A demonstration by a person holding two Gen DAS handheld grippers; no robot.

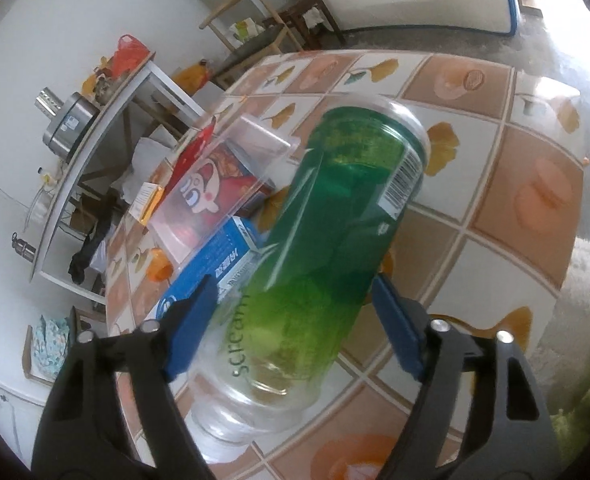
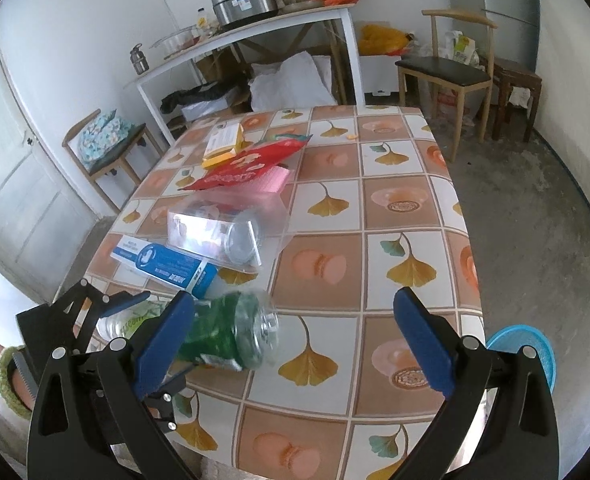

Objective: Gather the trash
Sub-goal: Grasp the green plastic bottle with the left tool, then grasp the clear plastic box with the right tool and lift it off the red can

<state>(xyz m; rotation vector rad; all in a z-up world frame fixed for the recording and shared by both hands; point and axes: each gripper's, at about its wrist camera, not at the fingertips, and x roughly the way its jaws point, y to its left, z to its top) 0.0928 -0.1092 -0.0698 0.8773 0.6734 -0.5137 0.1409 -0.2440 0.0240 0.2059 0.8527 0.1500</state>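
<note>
My left gripper (image 1: 295,320) is shut on a green-labelled clear plastic bottle (image 1: 327,240), held tilted just above the tiled table (image 1: 515,208). The same bottle (image 2: 235,332) and the left gripper (image 2: 95,312) show at the lower left of the right wrist view. My right gripper (image 2: 295,344) is open and empty over the table's near edge, to the right of the bottle. More trash lies on the table: a blue box (image 2: 167,264), a clear plastic package (image 2: 215,232), a red wrapper (image 2: 247,168), a pink pad (image 2: 263,186) and a yellow box (image 2: 225,144).
A blue basket (image 2: 531,348) sits beyond the table's right near corner. A white side table (image 2: 255,28) with a steel cooker (image 2: 245,2) stands against the far wall. Wooden chairs (image 2: 447,72) stand at the far right and left. Grey floor lies to the right.
</note>
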